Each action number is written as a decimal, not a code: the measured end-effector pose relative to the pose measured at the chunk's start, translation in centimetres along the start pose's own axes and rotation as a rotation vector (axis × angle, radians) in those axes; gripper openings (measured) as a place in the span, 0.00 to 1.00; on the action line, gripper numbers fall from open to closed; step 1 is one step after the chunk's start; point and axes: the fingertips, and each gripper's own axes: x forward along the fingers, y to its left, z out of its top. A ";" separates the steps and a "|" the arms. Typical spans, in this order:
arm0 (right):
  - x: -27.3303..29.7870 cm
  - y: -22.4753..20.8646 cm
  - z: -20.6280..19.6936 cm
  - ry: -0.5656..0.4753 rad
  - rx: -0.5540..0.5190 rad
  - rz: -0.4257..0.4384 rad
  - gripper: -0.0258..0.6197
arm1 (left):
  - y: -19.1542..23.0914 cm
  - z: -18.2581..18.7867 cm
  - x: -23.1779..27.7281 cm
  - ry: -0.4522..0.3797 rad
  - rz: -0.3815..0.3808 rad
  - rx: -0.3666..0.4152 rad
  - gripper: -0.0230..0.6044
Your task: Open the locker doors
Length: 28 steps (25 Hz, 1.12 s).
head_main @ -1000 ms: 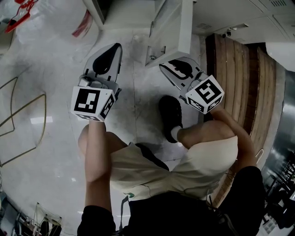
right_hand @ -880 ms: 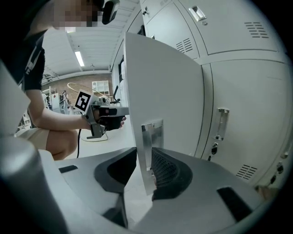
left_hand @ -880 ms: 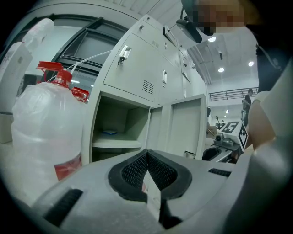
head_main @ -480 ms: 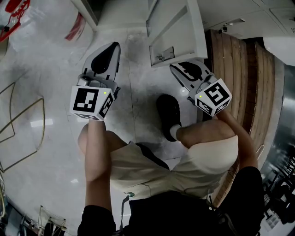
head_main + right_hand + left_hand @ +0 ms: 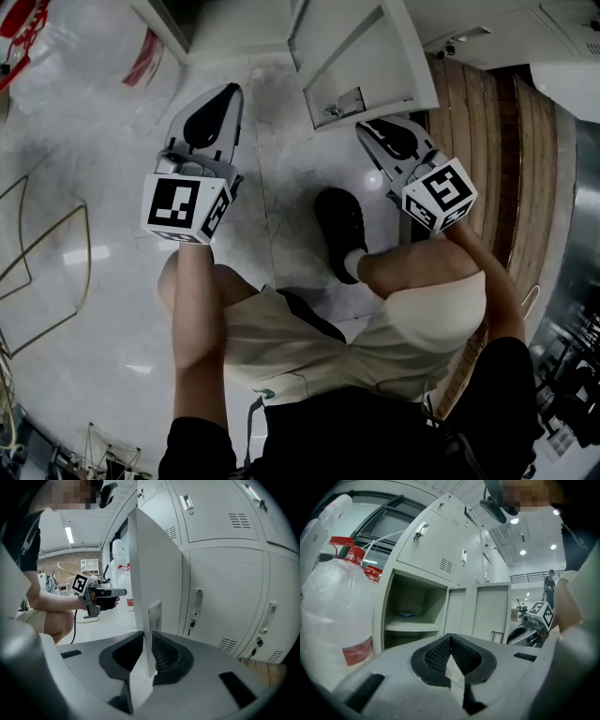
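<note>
Your right claw (image 5: 379, 131) has the free edge of the open locker door (image 5: 361, 56) between its jaws. Its jaws have just been closing. In the right gripper view the claw (image 5: 144, 643) has both pads against the thin panel of the door (image 5: 154, 559), just below the small metal latch plate (image 5: 155, 615). The door stands upright and swung well out from the locker bank. Closed lockers (image 5: 225, 597) with handles and vent slots are behind it to the right.

Your left claw (image 5: 223, 96) is held level over the pale floor (image 5: 84, 150), well apart from the door. In the left gripper view its jaws (image 5: 450, 640) meet at the tips with nothing between them. Ahead of it is an open locker compartment (image 5: 415, 604) with a shelf (image 5: 410, 626), and a small blue thing (image 5: 407, 615) lies on that shelf. A big clear water jug (image 5: 333, 606) with a red cap stands just left of the compartment.

In the head view you are crouched, one dark shoe (image 5: 342, 225) on the floor between the two claws.
</note>
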 end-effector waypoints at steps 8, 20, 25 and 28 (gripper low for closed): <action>-0.7 -0.7 -0.4 -0.002 0.008 -0.027 0.08 | -0.2 -0.1 0.3 0.003 -0.006 0.004 0.06; -1.5 -0.7 0.4 -0.025 0.020 -0.009 0.07 | -0.8 0.0 0.7 0.006 -0.017 0.014 0.06; -2.8 -0.8 1.5 -0.047 0.018 -0.002 0.05 | -0.9 0.0 0.6 0.008 -0.016 0.014 0.06; -4.0 -1.1 2.4 -0.062 0.033 -0.013 0.05 | -1.0 0.4 0.6 -0.001 -0.013 0.008 0.06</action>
